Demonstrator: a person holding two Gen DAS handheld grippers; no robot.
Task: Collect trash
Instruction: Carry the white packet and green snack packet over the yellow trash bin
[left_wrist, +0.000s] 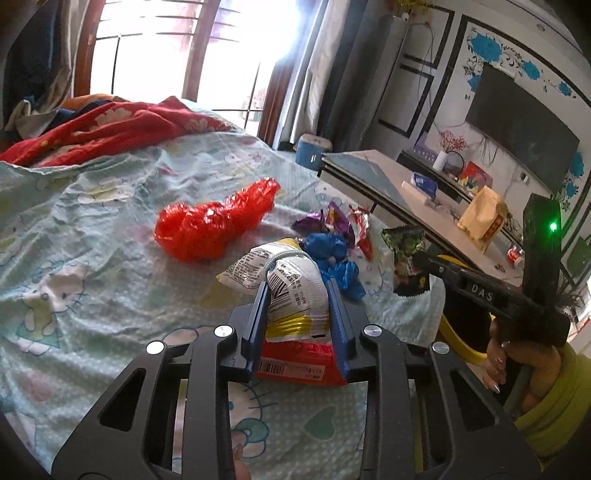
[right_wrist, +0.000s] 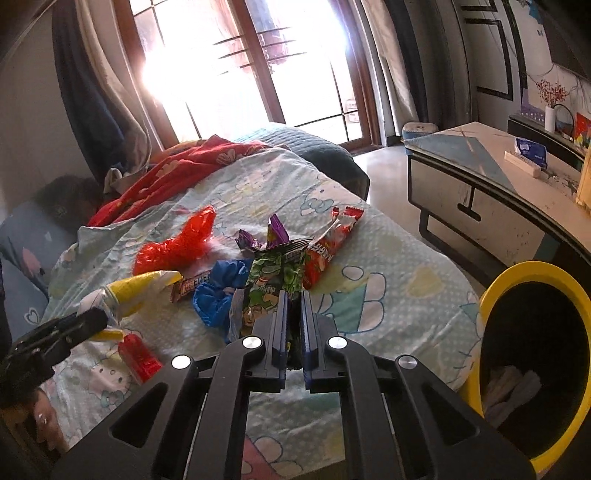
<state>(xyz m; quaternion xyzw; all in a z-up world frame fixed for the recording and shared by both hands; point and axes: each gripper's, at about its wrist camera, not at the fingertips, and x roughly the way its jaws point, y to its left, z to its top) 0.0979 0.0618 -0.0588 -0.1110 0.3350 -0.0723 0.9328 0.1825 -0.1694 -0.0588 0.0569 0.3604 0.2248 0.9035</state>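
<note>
My left gripper (left_wrist: 297, 291) is shut on a white, yellow and red snack bag (left_wrist: 284, 273), lifted a little off the bed. In the right wrist view the same bag (right_wrist: 142, 291) hangs from the left gripper (right_wrist: 94, 319). My right gripper (right_wrist: 293, 299) is shut on a green snack wrapper (right_wrist: 271, 284); the left wrist view shows that wrapper (left_wrist: 404, 240) at the right gripper (left_wrist: 421, 258). On the sheet lie a crumpled red plastic bag (left_wrist: 210, 225), a blue plastic bag (left_wrist: 332, 254), a purple wrapper (left_wrist: 327, 221), a red wrapper (right_wrist: 332, 247) and a brown bar wrapper (right_wrist: 192, 288).
A yellow-rimmed black bin (right_wrist: 491, 295) stands at the bed's right edge with pale scraps inside. The bed (left_wrist: 92, 258) has a light cartoon sheet and a red blanket (left_wrist: 110, 129) at the back. A low table (right_wrist: 480, 184) stands to the right, across a strip of floor.
</note>
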